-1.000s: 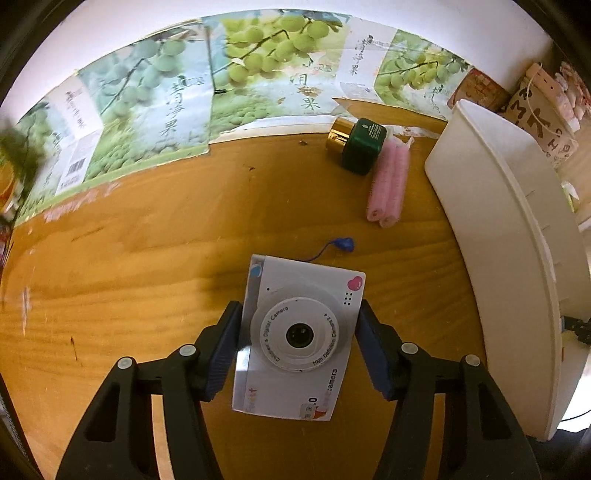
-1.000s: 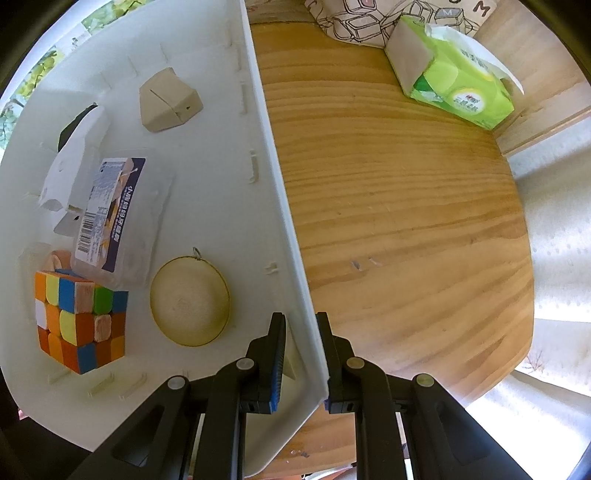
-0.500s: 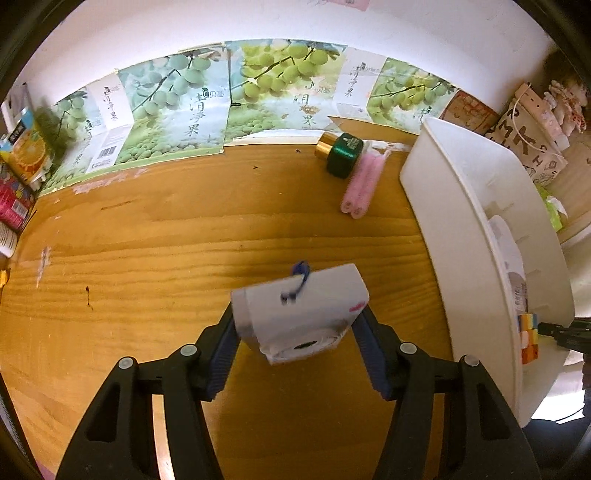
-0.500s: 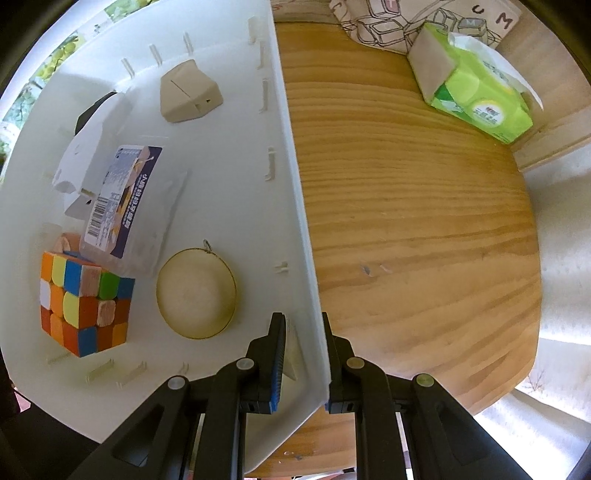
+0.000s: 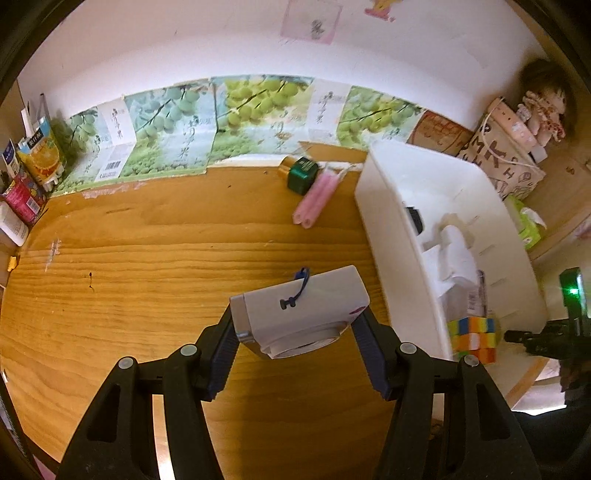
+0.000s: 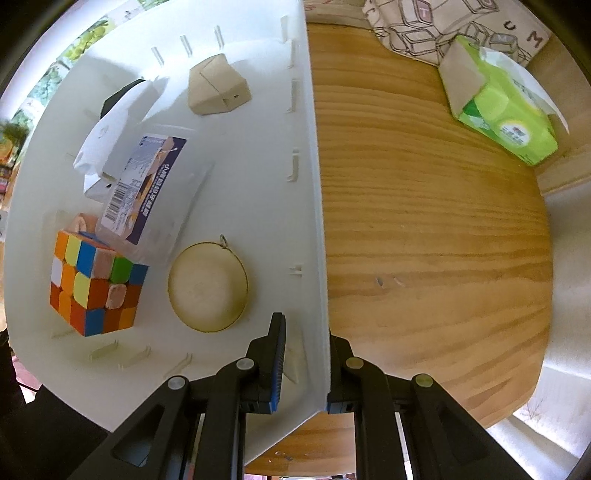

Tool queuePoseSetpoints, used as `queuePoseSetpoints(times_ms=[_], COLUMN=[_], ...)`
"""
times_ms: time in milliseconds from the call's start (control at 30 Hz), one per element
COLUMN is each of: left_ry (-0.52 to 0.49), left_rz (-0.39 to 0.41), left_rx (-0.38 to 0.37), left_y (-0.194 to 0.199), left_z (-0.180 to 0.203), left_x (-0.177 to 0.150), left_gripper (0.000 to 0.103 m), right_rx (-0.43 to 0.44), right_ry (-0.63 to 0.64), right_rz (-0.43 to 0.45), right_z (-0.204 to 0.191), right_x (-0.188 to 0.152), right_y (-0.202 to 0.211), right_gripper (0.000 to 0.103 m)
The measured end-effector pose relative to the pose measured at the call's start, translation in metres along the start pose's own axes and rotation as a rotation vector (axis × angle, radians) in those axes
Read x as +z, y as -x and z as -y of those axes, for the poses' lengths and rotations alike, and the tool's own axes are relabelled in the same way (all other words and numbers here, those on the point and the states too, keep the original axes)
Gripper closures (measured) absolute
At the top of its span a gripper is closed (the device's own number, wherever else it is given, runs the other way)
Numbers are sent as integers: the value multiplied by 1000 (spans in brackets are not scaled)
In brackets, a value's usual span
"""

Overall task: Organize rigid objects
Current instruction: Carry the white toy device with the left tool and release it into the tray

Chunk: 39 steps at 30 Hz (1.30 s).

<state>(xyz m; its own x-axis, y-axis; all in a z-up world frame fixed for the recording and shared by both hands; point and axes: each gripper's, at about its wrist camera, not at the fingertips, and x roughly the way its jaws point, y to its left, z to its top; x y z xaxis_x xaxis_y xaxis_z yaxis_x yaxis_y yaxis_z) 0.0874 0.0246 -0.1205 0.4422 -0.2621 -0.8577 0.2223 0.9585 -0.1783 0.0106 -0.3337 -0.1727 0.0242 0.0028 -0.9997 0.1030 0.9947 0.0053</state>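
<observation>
My left gripper (image 5: 295,332) is shut on a white toy digital camera (image 5: 299,306), held above the wooden table with its blue wrist cord on top. To its right stands the white bin (image 5: 391,206). My right gripper (image 6: 304,332) points down and is shut on the bin's side wall (image 6: 314,221), one finger inside, one outside. Inside the bin lie a colour cube (image 6: 96,284), a round wooden disc (image 6: 207,286), a clear packet with a blue label (image 6: 144,192), a tan paper box (image 6: 216,86) and a white object (image 6: 107,140). The cube (image 5: 471,334) also shows in the left wrist view.
A green cube-shaped bottle (image 5: 303,173) and pink rollers (image 5: 319,195) lie near the grape-print cardboard at the back wall. Drink cartons (image 5: 37,155) stand far left. A green tissue pack (image 6: 498,118) and a printed bag (image 6: 436,29) sit right of the bin.
The left gripper has lifted the toy camera off the table and tilted it, lens now facing down toward me. More of the bin's inside shows. The right gripper keeps its hold on the bin wall.
</observation>
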Motion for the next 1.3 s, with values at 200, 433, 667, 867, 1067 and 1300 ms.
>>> queuePoseSetpoints(times_ms=[200, 433, 667, 867, 1067, 1300], left_ry=[-11, -31, -49, -61, -73, -81], left_rz=[37, 71, 99, 106, 96, 70], left_rx=[-7, -11, -13, -23, -39, -51], left_y=[17, 32, 43, 45, 39, 27], left_z=[26, 56, 86, 115, 143, 175], left_x=[1, 2, 3, 0, -4, -7], left_gripper=[40, 40, 40, 40, 40, 40], right_rx=[36, 62, 77, 96, 146, 176], right_ry=[42, 92, 116, 149, 188, 246], right_rz=[4, 7, 11, 8, 7, 7], right_z=[3, 7, 18, 28, 30, 33], right_x=[2, 6, 9, 10, 10, 13], right_y=[1, 2, 0, 1, -3, -10], right_gripper=[88, 90, 98, 97, 94, 91])
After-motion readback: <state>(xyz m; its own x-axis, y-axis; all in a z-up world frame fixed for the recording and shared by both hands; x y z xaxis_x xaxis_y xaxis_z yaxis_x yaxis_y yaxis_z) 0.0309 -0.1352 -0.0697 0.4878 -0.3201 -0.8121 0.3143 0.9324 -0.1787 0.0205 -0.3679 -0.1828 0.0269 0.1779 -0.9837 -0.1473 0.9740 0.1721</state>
